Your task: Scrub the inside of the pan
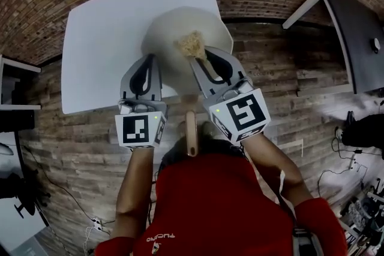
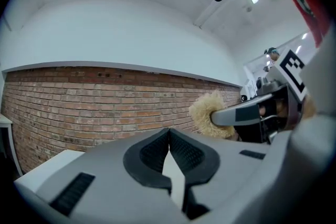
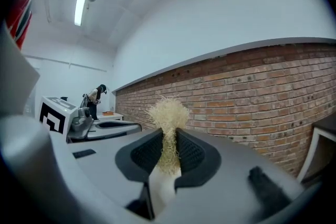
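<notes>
Scrubber held over the pan [image 1: 171, 33]

Head view: the pan sits on the table [image 1: 102, 39], handle [image 1: 191, 135] toward the person. The right gripper [image 1: 201, 60] has the scrubber [image 1: 191, 44] over its inside, and the left gripper [image 1: 148, 58] is at its left rim. Left gripper view: jaws meet tip to tip (nothing seen between). Right gripper view: jaws pinch the scrubber's pale fibres.

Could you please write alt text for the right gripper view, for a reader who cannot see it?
The right hand-held gripper has its jaws closed on a straw-coloured scrubber, whose frayed tuft sticks out past the jaw tips. The left hand-held gripper lies to the left, and a brick wall runs behind.
</notes>
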`<state>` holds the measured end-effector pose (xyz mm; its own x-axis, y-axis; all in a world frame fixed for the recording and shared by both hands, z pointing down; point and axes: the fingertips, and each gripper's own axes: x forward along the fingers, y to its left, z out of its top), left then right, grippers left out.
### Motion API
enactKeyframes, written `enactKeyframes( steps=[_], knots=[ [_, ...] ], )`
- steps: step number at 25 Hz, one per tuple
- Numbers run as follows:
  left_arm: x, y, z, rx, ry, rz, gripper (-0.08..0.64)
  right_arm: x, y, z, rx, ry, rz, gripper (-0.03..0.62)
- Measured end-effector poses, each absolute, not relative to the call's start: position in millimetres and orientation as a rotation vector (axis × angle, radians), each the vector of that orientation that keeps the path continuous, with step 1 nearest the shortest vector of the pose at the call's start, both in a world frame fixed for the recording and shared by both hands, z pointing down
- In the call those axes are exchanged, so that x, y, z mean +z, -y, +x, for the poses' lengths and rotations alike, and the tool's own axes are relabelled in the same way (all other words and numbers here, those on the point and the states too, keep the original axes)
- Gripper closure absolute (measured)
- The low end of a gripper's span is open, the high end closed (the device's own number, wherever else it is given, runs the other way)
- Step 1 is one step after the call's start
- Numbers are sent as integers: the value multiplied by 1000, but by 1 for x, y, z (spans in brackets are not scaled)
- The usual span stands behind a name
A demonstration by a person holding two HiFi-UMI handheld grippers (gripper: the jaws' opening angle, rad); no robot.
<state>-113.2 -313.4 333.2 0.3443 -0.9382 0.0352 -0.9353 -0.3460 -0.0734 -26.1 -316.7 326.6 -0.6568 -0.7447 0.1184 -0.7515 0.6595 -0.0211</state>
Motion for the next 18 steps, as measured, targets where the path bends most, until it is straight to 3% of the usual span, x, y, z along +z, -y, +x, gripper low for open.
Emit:
enactKeyframes(
  steps=[10, 18],
  knots=[
    [365, 372, -130, -146, -1722, -2539, 546, 372, 378, -64, 300, 2575, 1195, 517],
    [384, 397, -143, -190, -1727, -2523, 546, 461, 423, -94, 574, 2272, 1027, 517]
  ],
)
